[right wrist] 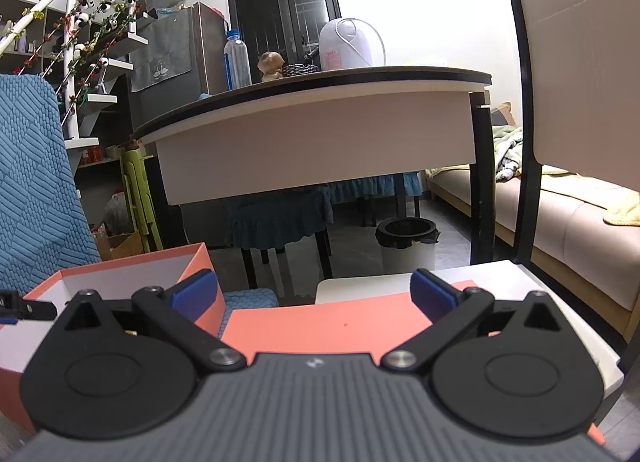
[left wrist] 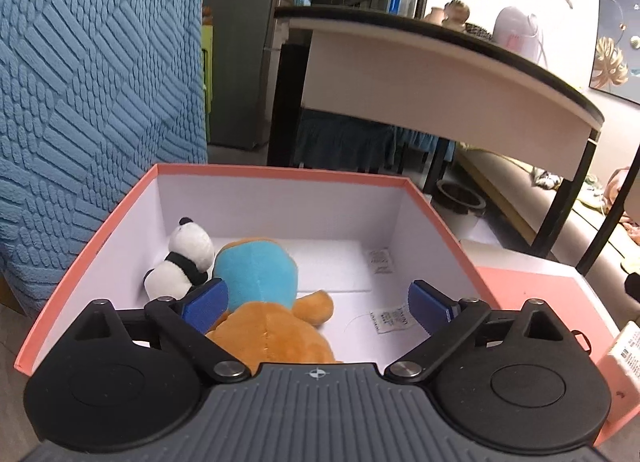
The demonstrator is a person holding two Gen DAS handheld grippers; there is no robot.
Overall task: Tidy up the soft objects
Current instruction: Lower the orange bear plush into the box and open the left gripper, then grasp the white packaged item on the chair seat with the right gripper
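Note:
A pink box (left wrist: 280,172) with a white inside sits in front of my left gripper (left wrist: 318,302). Inside lie a small panda plush (left wrist: 186,262) at the left and an orange plush with a teal part (left wrist: 264,302) beside it. My left gripper hangs open over the box, its left pad close to the orange plush and nothing held. In the right wrist view the same box (right wrist: 120,268) is at the lower left. My right gripper (right wrist: 314,294) is open and empty above the flat pink lid (right wrist: 332,326).
Two white packets (left wrist: 390,318) lie on the box floor. A blue quilted chair back (left wrist: 92,82) rises at the left. A dark-topped table (right wrist: 320,118) stands ahead, with a bin (right wrist: 406,238) under it. A chair back (right wrist: 580,62) and a sofa (right wrist: 560,230) are at the right.

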